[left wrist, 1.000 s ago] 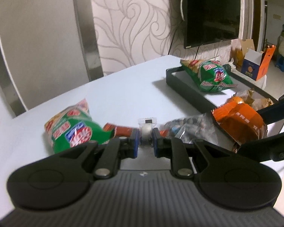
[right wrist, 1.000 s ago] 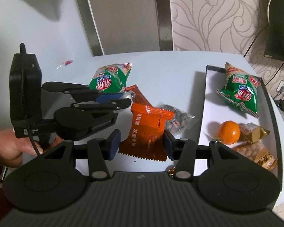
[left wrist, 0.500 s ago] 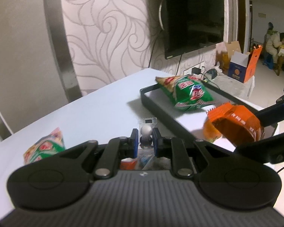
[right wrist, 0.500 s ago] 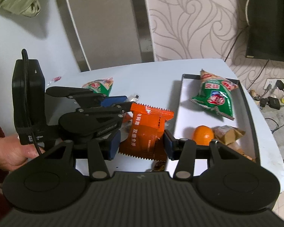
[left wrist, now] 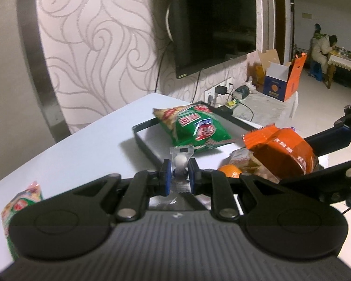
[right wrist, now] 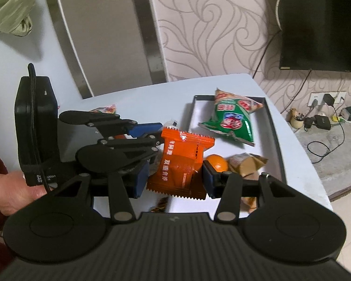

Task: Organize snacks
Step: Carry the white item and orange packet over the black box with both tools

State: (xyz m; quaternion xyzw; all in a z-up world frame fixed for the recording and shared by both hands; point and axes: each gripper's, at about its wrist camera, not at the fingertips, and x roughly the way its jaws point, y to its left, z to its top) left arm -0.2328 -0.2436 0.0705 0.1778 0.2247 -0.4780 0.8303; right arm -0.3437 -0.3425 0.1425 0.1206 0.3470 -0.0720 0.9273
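My left gripper (left wrist: pixel 177 178) is shut on a small clear-wrapped white candy (left wrist: pixel 180 162), held above the table by the near edge of the black tray (left wrist: pixel 144 145). It shows from the side in the right wrist view (right wrist: pixel 152 128). My right gripper (right wrist: pixel 173 178) is shut on an orange snack packet (right wrist: pixel 180 164), held above the table beside the tray (right wrist: pixel 272 126); the packet also shows in the left wrist view (left wrist: pixel 285 152). The tray holds a green chip bag (right wrist: pixel 231 119), an orange fruit (right wrist: pixel 216 162) and brown wrapped snacks (right wrist: pixel 246 164).
A second green chip bag (left wrist: pixel 18 203) lies on the white table (left wrist: pixel 89 145) at the left. A dark wrapped snack (right wrist: pixel 160 205) lies under my right gripper. A TV (left wrist: pixel 213 23) hangs on the wall behind. Chargers and cables (right wrist: pixel 320 121) lie beyond the table's right edge.
Both grippers have risen and swung right toward the tray, each keeping its load. The loose green bag has slid to the left edge of the left wrist view.
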